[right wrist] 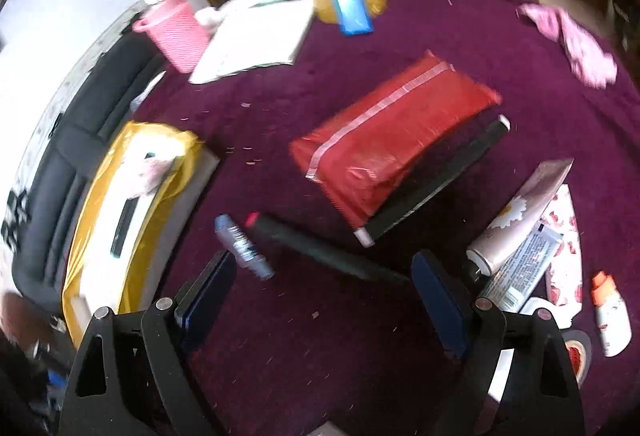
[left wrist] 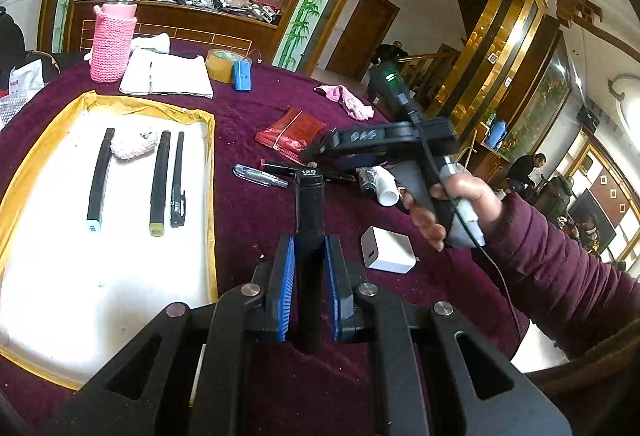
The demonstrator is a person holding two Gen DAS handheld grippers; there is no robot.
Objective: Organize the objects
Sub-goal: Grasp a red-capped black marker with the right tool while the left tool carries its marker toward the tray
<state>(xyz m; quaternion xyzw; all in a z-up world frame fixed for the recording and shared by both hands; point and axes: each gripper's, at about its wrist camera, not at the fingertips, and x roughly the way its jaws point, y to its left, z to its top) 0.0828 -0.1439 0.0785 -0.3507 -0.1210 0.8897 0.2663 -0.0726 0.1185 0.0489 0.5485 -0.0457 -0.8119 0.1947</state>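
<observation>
Left wrist view alone shows the left gripper (left wrist: 310,268) jaws clamping a black marker (left wrist: 309,220); right gripper (right wrist: 324,300) jaws gape empty

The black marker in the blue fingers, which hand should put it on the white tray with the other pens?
Left. The left gripper already clamps the black marker, and the white tray lies just beside it. The right gripper is open and empty over the purple cloth.

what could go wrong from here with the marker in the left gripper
1. The left gripper holds the black marker by its lower end only, so it may pivot or slip while carried to the white tray.
2. The tray already holds markers and a pen; setting it down carelessly could knock them.
3. The open right gripper hovers near loose pens.
</observation>
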